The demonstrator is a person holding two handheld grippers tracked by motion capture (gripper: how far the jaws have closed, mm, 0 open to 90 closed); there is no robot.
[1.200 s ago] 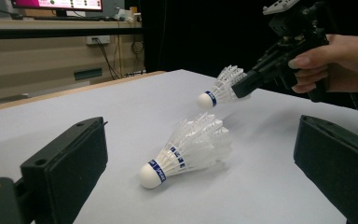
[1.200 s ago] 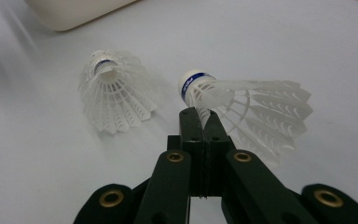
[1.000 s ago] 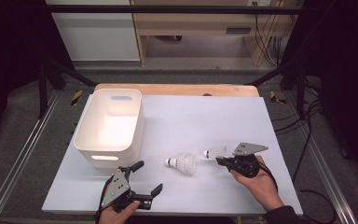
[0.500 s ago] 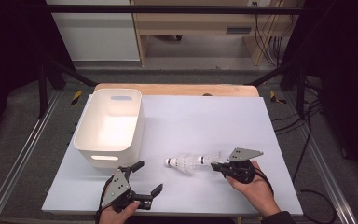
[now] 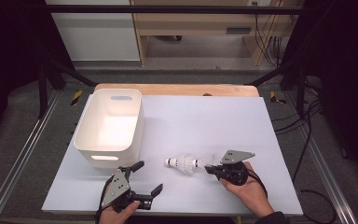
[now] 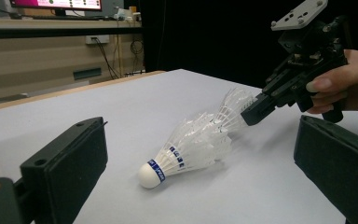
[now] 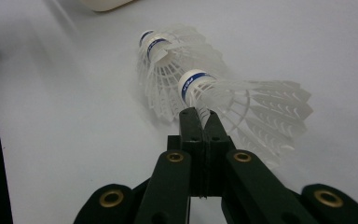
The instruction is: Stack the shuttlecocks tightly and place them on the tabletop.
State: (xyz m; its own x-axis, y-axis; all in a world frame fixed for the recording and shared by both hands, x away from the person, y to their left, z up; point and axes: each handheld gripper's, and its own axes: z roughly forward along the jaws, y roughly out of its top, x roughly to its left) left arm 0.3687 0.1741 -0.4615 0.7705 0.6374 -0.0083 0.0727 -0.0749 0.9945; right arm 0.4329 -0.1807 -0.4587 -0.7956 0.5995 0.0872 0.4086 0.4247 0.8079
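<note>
**Right claw pinching a shuttlecock skirt into a nested pair**

Right claw [image 7: 200, 114] is fully closed, its tips clamped on the skirt rim of the rear shuttlecock [image 7: 242, 105], whose cork sits inside the skirt of the front shuttlecock [image 7: 168, 60]. Both lie on their sides on the white counter [image 5: 223, 121], near its front edge, between the two hands. Left claw [image 5: 148, 177] rests low on the counter with its jaws standing wide apart and nothing between them; it faces the pair from the side.

Progress, as a judgement: the two shuttlecocks appear already stacked, or very nearly seated, so the joining step looks almost done. What remains is probably moving the pair into the white bin [image 5: 108, 126], which stands to the left and looks empty as far as its interior can be seen.

Obstacles: none lie between the pair and the bin. The grip holds only thin feather-like ribs, so the front shuttlecock could slip off when lifted.
</note>
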